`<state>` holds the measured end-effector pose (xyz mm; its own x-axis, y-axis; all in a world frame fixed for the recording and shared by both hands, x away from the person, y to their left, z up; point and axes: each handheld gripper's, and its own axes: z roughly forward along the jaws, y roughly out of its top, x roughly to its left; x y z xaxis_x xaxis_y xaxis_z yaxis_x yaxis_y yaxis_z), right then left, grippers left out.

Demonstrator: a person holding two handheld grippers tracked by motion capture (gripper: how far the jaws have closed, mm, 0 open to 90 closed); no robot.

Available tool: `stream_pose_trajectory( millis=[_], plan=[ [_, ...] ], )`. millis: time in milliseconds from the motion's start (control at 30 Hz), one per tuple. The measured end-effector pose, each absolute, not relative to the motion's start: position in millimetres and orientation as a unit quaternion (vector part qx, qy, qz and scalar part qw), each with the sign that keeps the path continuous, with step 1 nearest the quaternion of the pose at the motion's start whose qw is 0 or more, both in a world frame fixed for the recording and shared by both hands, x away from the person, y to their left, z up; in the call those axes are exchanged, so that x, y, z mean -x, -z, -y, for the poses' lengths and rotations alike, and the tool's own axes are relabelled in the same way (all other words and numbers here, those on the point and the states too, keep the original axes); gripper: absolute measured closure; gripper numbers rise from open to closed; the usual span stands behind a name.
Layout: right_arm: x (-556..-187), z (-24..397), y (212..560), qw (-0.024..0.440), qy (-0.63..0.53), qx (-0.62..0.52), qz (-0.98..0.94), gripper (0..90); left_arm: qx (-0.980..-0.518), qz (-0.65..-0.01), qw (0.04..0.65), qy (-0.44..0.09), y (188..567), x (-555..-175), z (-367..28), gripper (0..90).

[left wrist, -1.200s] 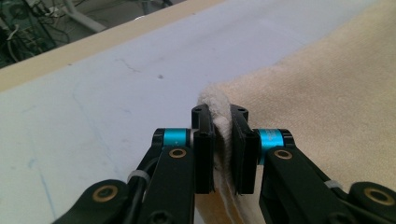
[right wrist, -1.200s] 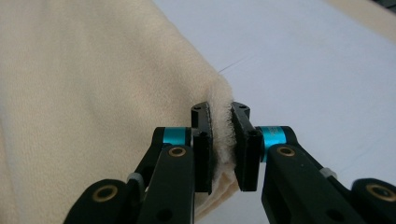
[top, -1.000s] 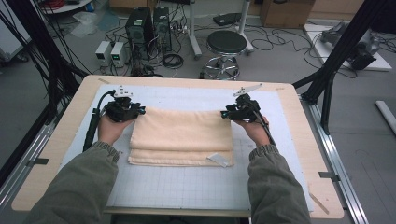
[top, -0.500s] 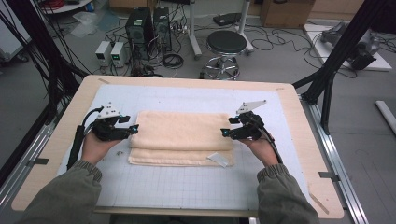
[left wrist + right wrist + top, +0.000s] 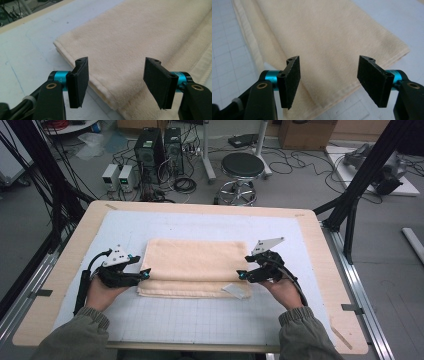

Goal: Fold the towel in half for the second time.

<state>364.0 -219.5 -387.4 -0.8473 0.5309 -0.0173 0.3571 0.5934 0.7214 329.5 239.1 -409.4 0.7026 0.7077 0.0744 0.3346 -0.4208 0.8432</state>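
Folding work stands between two folds. The towel (image 5: pixel 195 267) lies folded flat at the middle of the surface (image 5: pixel 320 245), on the white gridded mat (image 5: pixel 200 320), its long sides running left to right. The left gripper (image 5: pixel 144 274) sits at the towel's left short edge and the right gripper (image 5: pixel 241 275) at its right short edge, both toward the near corners.

Jaw state: both sets of jaws have just been opening and now stand wide. In the left gripper view a near corner of the towel (image 5: pixel 140 50) lies below the gap, with no pad pressing on it. In the right gripper view the towel (image 5: pixel 324 37) likewise lies under the open jaws, untouched. Nothing is held.

Judged step: release after a fold, with both hands drawing outward to the ends. The next move probably calls for a fresh grip: lower each set of jaws over an end edge, take in all layers together, then close. A grip on the top layer alone could pull the stack apart.

Count:
- towel: one
- label (image 5: pixel 236 290) at the towel's near right corner: one
- grippers: two
- mat: one
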Motion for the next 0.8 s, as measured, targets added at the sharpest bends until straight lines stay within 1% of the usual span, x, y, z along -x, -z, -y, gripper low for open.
stream_pose_trajectory(
  millis=[67,100,233,300,333,367,467,633,733,800],
  plan=[
    [-359,220,391,0.126,-0.389,-0.246,-0.879,38.2,-0.817,-0.322,0.429,-0.211,412,-329,-239,37.6],
    [-356,222,395,0.126,-0.396,-0.248,-0.875,38.2,-0.816,-0.323,0.43,-0.212,413,-328,-239,37.6],
    [-351,224,411,0.106,-0.389,-0.26,-0.877,37.7,-0.818,-0.325,0.428,-0.204,418,-329,-239,38.4],
    [-349,224,418,0.113,-0.394,-0.255,-0.876,40.8,-0.821,-0.325,0.423,-0.201,421,-332,-238,40.7],
    [-350,223,420,0.11,-0.393,-0.254,-0.877,41.3,-0.822,-0.325,0.423,-0.201,422,-332,-237,41.3],
    [-351,221,423,0.108,-0.39,-0.254,-0.878,43.9,-0.823,-0.323,0.422,-0.2,423,-333,-237,43.2],
    [-354,216,431,0.105,-0.383,-0.245,-0.885,51.2,-0.831,-0.316,0.414,-0.195,427,-335,-234,49.6],
    [-356,216,433,0.113,-0.379,-0.238,-0.887,68.2,-0.843,-0.305,0.401,-0.187,434,-337,-230,67.7],
    [-357,217,434,0.112,-0.378,-0.238,-0.888,76.6,-0.846,-0.299,0.399,-0.189,434,-336,-227,79.2],
    [-359,217,433,0.113,-0.378,-0.232,-0.889,80.7,-0.845,-0.301,0.398,-0.19,434,-336,-227,82.8]
  ],
)
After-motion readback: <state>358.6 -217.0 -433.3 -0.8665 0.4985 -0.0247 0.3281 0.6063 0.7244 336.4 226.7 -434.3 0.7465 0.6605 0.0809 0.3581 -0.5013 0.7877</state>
